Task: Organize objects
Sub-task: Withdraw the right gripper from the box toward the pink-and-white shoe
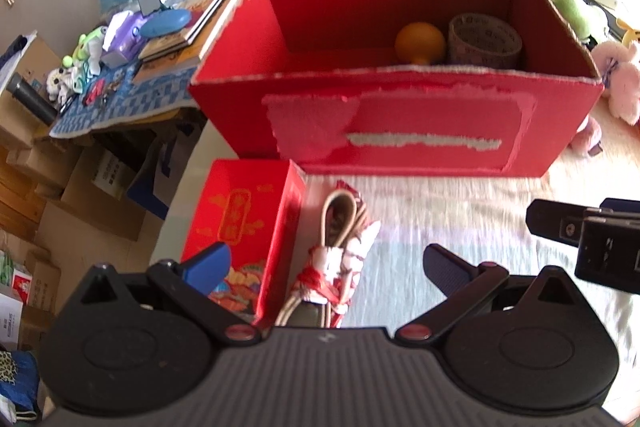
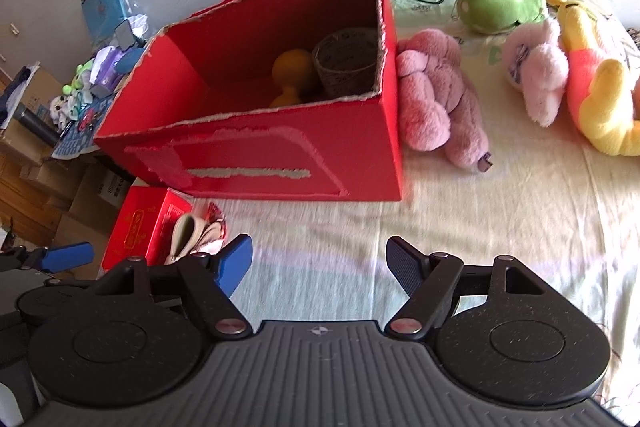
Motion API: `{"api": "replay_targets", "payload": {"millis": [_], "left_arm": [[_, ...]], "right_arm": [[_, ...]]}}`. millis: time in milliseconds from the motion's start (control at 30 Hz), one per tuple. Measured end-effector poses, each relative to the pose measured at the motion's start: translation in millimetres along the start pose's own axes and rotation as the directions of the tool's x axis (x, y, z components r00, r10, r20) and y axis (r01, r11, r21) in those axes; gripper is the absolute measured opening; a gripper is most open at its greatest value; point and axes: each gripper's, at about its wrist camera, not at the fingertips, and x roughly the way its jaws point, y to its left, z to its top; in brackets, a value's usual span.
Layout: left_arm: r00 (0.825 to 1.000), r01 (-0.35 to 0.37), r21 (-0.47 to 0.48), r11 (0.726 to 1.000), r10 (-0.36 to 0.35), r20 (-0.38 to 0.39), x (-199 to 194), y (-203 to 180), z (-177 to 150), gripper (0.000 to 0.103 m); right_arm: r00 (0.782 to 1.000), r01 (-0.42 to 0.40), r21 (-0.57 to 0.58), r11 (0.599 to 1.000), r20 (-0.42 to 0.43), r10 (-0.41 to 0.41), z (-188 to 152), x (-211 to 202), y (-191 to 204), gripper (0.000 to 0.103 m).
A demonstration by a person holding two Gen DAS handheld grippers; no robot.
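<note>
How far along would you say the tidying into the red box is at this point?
Partly done, it seems. The red box already holds an orange ball-shaped item and a tape roll. Nothing is in hand: the left claw and right claw are both open. Outside the box lie a small red carton, a tied bundle and the plush toys.

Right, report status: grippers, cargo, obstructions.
Left gripper open, empty; right gripper open, empty. Orange ball in big red cardboard box. Small red carton outside it.
</note>
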Motion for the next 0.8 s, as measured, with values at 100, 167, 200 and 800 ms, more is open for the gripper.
{"api": "replay_targets", "payload": {"millis": [100, 167, 200, 800], "left_arm": [[1.000, 0.010, 0.000, 1.000, -0.010, -0.020, 3.6, 1.3, -6.8, 0.102], [0.999, 0.014, 0.008, 1.000, -0.014, -0.029, 5.1, 2.8, -10.8, 0.102], [0.999, 0.016, 0.013, 1.000, -0.015, -0.030, 5.7, 4.3, -12.3, 0.102], [0.986, 0.142, 0.074, 0.987, -0.134, -0.102, 21.6, 27.8, -21.8, 0.102]], "right_arm": [[1.000, -0.015, 0.012, 1.000, -0.022, 0.016, -4.1, 4.1, -1.4, 0.076], [0.999, -0.029, 0.018, 0.999, -0.035, 0.030, -5.5, 5.9, -1.2, 0.076], [0.999, -0.033, 0.020, 0.999, -0.037, 0.033, -5.8, 6.3, -0.7, 0.076], [0.991, -0.052, 0.098, 0.994, -0.119, 0.063, -17.7, 21.5, 20.8, 0.070]]}}
